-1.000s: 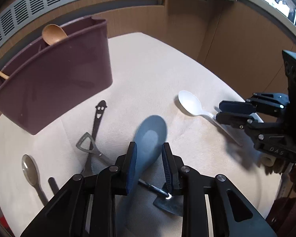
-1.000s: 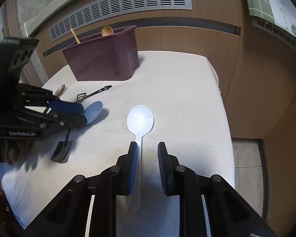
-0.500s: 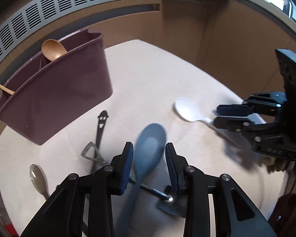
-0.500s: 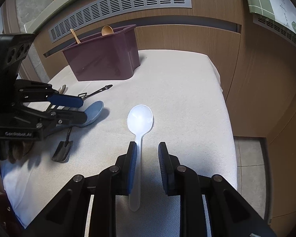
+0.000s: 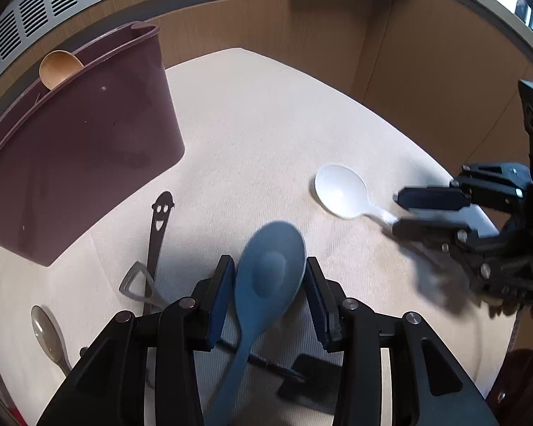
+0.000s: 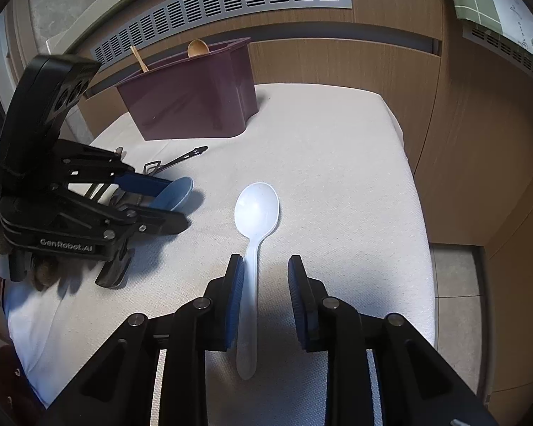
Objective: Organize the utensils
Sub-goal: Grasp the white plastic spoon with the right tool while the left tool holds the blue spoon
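The left gripper (image 5: 268, 280) stands open around the blue spoon (image 5: 266, 284), gripping nothing. The right gripper (image 6: 265, 284) is likewise open, the white spoon (image 6: 254, 227) lying on the bench (image 6: 337, 177) between its fingers, its handle against the left one.

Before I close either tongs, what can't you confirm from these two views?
- Blue spoon: handle end runs under the left tongs in the left wrist view; contact with the pads is unclear.
- Purple bin: its inside is hidden by its own wall in both views.
- Black spatula: mostly covered by the left tongs.
- White spoon: touches one pad of the right tongs; whether it is lifted is unclear.
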A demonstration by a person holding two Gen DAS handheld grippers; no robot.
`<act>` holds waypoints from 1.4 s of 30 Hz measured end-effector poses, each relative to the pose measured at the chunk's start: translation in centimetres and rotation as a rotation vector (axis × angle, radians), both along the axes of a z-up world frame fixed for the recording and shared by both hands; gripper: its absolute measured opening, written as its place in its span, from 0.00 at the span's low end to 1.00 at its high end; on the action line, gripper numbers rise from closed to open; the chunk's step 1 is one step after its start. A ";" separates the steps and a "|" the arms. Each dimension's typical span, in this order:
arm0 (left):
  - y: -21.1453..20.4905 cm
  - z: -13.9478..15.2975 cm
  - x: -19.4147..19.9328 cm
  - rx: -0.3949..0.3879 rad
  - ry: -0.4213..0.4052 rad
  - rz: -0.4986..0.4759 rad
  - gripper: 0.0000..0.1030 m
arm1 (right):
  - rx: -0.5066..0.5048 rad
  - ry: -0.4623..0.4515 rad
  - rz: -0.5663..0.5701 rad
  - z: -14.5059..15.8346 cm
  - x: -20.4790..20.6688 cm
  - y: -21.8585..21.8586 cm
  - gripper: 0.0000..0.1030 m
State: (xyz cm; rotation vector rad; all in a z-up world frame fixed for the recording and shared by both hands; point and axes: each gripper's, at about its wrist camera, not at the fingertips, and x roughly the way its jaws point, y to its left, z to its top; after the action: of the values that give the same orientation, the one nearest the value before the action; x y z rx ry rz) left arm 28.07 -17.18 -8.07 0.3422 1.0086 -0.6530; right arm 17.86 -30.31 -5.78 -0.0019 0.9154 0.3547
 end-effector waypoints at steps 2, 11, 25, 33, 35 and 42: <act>-0.1 0.4 -0.9 0.001 -0.006 0.015 0.40 | -0.030 0.018 0.012 -0.3 0.2 0.5 0.25; 4.2 2.1 -3.7 -0.093 -0.050 0.159 0.27 | -0.141 -0.008 0.085 -0.5 2.7 3.0 0.30; 7.7 3.7 -5.1 -0.188 -0.079 0.216 0.24 | -0.129 0.049 0.104 -0.7 5.3 4.4 0.50; 6.7 2.6 -4.9 -0.182 -0.047 0.111 0.37 | -0.062 0.010 -0.028 0.4 4.6 1.7 0.19; 6.1 2.0 -4.8 -0.168 -0.026 0.062 0.40 | -0.038 -0.013 -0.060 1.2 3.7 0.5 0.18; 3.7 0.4 -3.3 -0.084 0.022 0.005 0.42 | -0.008 -0.028 -0.128 1.7 0.4 -2.5 0.07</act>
State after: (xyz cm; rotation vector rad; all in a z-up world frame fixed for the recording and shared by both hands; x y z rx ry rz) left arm 24.80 -13.49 -7.71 0.2594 0.9996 -0.6939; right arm 18.30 -32.85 -4.10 0.0446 0.8841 0.2313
